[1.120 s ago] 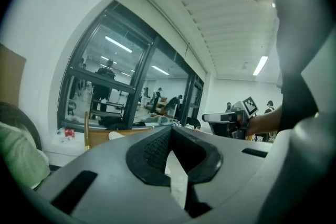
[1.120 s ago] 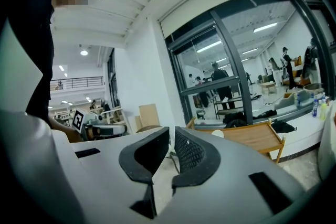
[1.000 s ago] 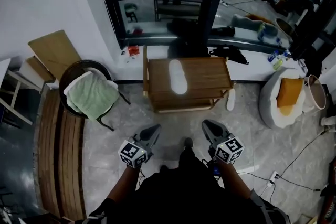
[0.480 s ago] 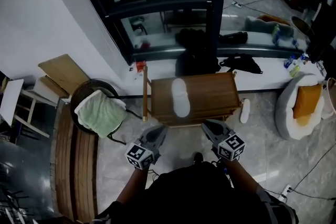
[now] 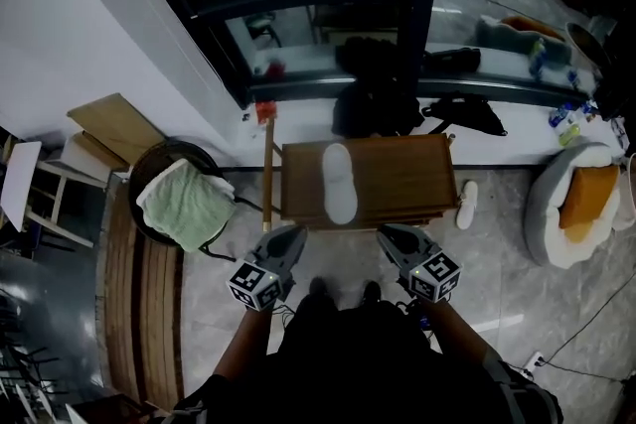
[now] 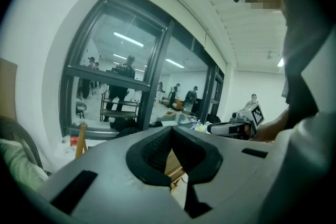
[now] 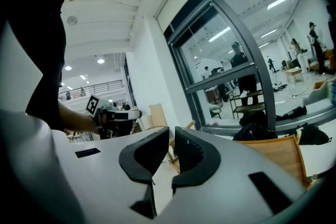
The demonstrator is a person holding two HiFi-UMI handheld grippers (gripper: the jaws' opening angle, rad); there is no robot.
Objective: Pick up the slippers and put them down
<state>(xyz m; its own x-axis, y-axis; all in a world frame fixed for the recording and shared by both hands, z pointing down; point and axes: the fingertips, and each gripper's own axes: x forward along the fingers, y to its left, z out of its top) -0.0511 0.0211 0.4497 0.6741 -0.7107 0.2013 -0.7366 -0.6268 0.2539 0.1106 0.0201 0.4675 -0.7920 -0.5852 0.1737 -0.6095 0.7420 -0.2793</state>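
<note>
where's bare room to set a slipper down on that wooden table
The brown wooden table top is bare right of the white slipper on it, with a narrower strip left. A second white slipper lies on the floor off its right end; a green-towelled round chair crowds the left.

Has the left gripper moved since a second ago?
Yes. The left gripper has come forward toward the table; its tip now nearly reaches the table's front edge.

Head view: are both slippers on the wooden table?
No: one slipper lies on the table, the other slipper on the floor right of it.
</note>
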